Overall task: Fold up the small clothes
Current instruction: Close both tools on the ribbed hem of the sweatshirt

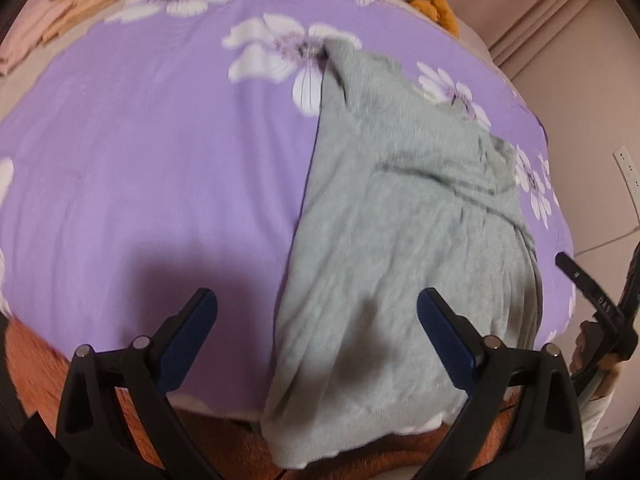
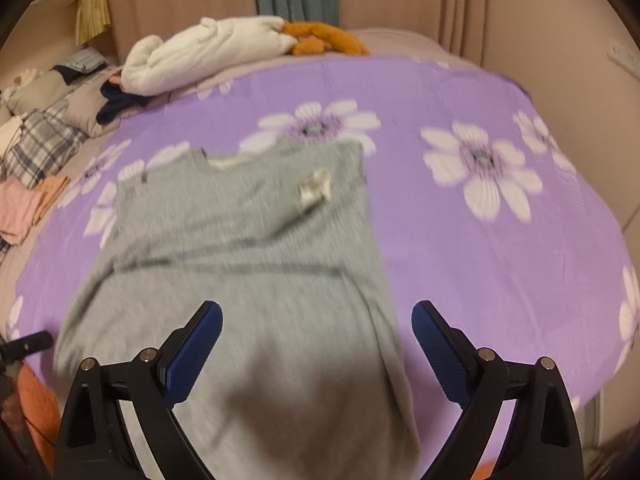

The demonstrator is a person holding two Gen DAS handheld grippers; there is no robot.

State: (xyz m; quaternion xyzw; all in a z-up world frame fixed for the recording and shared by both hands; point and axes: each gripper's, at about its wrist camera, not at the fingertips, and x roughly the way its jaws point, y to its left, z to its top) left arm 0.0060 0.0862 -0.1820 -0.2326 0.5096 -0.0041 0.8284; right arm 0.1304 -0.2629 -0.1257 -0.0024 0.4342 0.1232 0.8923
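A grey knit shirt (image 1: 400,240) lies on a purple flowered sheet (image 1: 160,140), partly folded lengthwise, with its lower end hanging over the near edge. In the right wrist view the shirt (image 2: 248,248) shows its neckline and a white label at the far end. My left gripper (image 1: 316,304) is open and empty, above the shirt's left edge near the bed edge. My right gripper (image 2: 316,316) is open and empty, above the shirt's lower part. The right gripper's tip also shows at the right edge of the left wrist view (image 1: 588,288).
A white and orange plush bundle (image 2: 224,52) lies at the far end of the bed. Folded pink clothes (image 2: 24,204) and plaid fabric (image 2: 40,144) lie at the left. A wall (image 2: 540,20) runs along the right. An orange rug (image 1: 32,360) lies below the bed edge.
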